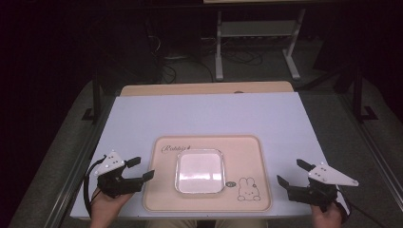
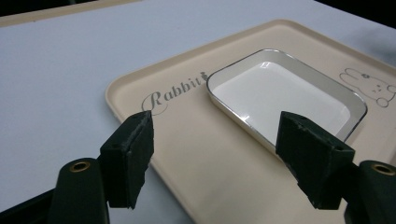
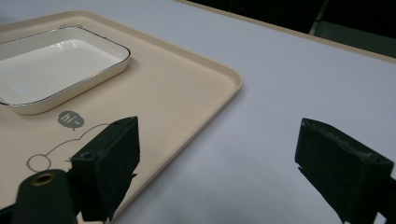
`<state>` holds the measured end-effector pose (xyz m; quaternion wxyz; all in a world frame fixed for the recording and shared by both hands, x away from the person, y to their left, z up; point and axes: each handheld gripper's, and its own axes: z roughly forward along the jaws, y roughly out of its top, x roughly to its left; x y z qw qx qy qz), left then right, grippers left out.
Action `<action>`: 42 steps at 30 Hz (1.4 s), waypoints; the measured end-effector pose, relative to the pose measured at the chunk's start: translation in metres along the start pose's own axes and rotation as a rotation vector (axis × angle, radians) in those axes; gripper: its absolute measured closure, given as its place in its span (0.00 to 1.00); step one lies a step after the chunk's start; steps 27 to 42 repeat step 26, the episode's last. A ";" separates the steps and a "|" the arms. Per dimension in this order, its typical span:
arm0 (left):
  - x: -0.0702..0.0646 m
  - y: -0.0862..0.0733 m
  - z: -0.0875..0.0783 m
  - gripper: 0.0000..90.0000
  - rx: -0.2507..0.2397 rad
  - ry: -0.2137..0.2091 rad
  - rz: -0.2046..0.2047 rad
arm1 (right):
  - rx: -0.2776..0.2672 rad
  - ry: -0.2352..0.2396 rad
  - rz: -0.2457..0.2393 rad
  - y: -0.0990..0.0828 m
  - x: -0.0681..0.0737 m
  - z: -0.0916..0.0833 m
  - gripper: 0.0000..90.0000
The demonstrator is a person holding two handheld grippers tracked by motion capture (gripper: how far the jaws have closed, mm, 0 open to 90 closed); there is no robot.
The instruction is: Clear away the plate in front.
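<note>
White square dish (image 1: pixel 200 171) w/ thin dark rim sits roughly mid-tray, on the beige tray (image 1: pixel 161 199) that lies flat on the pale surface (image 1: pixel 209 114), near the person's edge. Tray has "Rabbit" script at its far left corner & a rabbit drawing (image 1: pixel 248 189) w/ a small "hi~" bubble just right of the dish. Dish is empty, upright, nothing touching it. Left tool (image 1: pixel 144 169) hovers at the tray's left edge, held by the left hand (image 1: pixel 107 202); jaws spread wide, nothing betw them. In the left gripper view the dish (image 2: pixel 285 95) shows beyond the jaws, apart from both pads, tray (image 2: pixel 187 154) under them. Right tool (image 1: pixel 292 173) sits off the tray's right edge over bare surface, in the right hand (image 1: pixel 327 216); jaws also spread, nothing betw them. In the right gripper view the dish (image 3: pixel 51 70) lies well off to upper left, the tray (image 3: pixel 187 88) edge running under the left jaw. Both tools point inward toward the tray, neither touching dish.
</note>
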<state>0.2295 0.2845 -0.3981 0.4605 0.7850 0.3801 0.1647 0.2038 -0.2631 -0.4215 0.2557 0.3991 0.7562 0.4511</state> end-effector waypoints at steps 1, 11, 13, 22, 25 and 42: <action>0.001 -0.001 0.000 0.30 0.001 -0.003 -0.001 | 0.000 -0.002 0.000 0.000 0.000 0.000 0.15; 0.018 -0.017 -0.001 0.29 0.017 0.021 -0.019 | -0.003 -0.004 0.004 0.000 0.001 -0.002 0.15; 0.022 -0.019 -0.001 0.29 0.019 0.021 -0.041 | -0.006 -0.003 0.004 0.000 0.001 -0.002 0.15; 0.025 -0.021 0.001 0.32 0.018 0.005 -0.057 | -0.009 0.007 -0.006 0.000 0.002 -0.002 0.15; 0.024 -0.020 0.002 0.43 0.034 -0.039 -0.049 | -0.010 0.007 -0.012 0.000 0.002 -0.002 0.15; 0.023 -0.020 0.003 0.43 0.035 -0.040 -0.046 | -0.009 0.009 -0.012 0.000 0.002 -0.002 0.15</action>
